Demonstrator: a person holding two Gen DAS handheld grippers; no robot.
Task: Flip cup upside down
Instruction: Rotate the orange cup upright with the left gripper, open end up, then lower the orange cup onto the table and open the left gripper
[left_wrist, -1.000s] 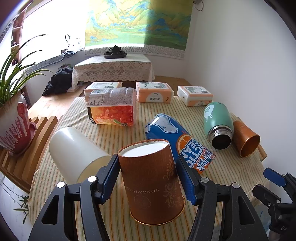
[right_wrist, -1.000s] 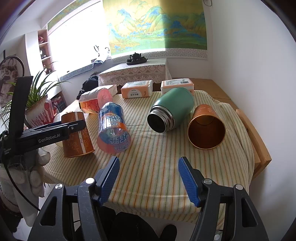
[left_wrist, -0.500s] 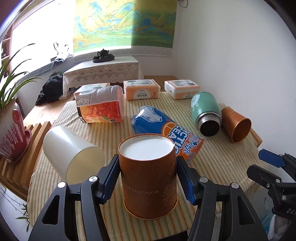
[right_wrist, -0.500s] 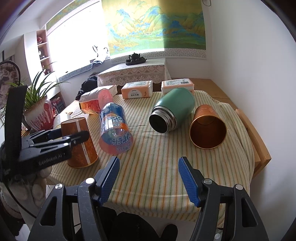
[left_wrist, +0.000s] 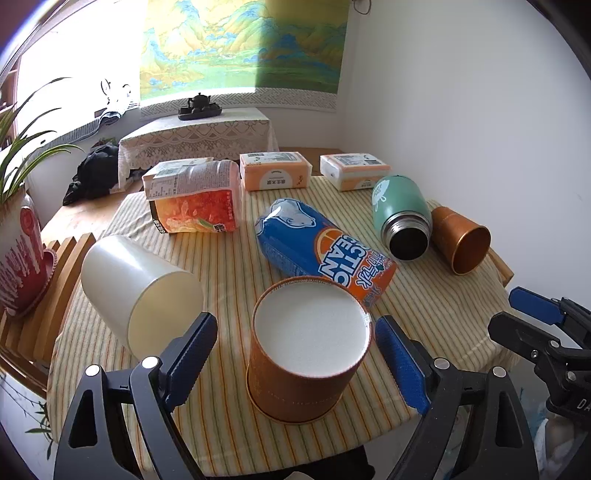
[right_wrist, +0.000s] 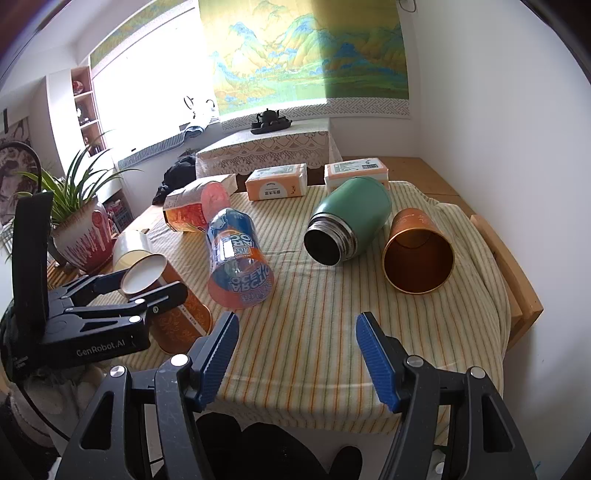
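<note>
Left wrist view puts your left gripper (left_wrist: 295, 350) spread wide around the brown paper cup (left_wrist: 308, 350), with a gap showing between each blue pad and the cup wall. The cup stands mouth-down, white base up, near the front edge of the tabletop (left_wrist: 221, 266), so the flip looks done and the step in hand reads as letting go. Draw straight back along the fingers, keeping both pads off the wall; a light paper cup will likely tip at a nudge. From the right wrist view the cup looks tilted, though that may be the lens, so check that the rim sits flat before you leave. Your right gripper (right_wrist: 297, 356) hangs spread and empty over the front edge. Just behind the cup lies a blue and orange bottle (left_wrist: 321, 247); toward the left edge, a cream cup (left_wrist: 140, 288) on its side.
</note>
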